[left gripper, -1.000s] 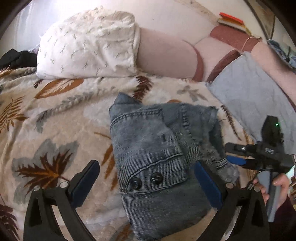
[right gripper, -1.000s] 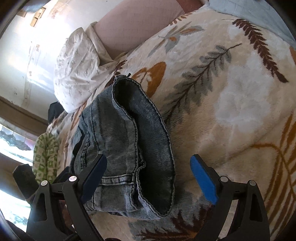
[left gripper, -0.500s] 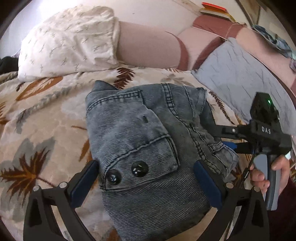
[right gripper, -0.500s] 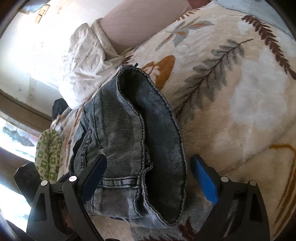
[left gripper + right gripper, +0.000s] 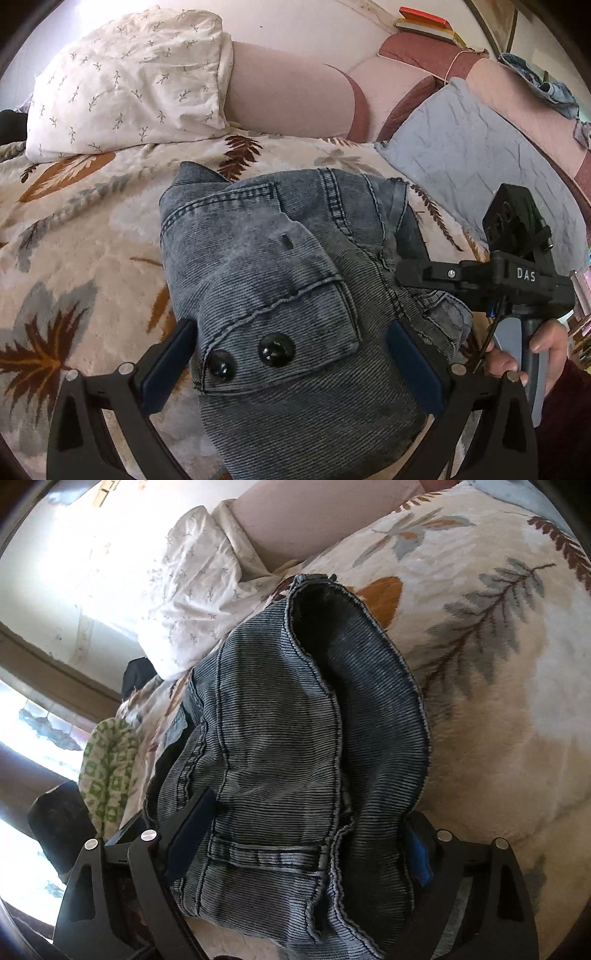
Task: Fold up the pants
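Observation:
The folded grey-blue denim pants (image 5: 280,280) lie in a thick bundle on the leaf-print blanket (image 5: 85,236), a pocket flap with two dark buttons facing up. My left gripper (image 5: 291,363) is open, its blue pads straddling the bundle's near end. My right gripper (image 5: 299,843) is open too, its jaws straddling the waistband end of the pants (image 5: 295,746); its right pad is partly hidden by cloth. The right gripper also shows in the left wrist view (image 5: 517,273), held at the bundle's right edge.
A white patterned pillow (image 5: 125,81) and pink headboard cushions (image 5: 295,96) lie behind the pants. A light blue quilted pillow (image 5: 480,158) sits to the right. A green-patterned cloth (image 5: 107,768) and a dark object (image 5: 61,823) lie at the bed's far side.
Both grippers have moved in closer to the pants; their open jaws now straddle the bundle's edges. The bundle itself has stayed put.

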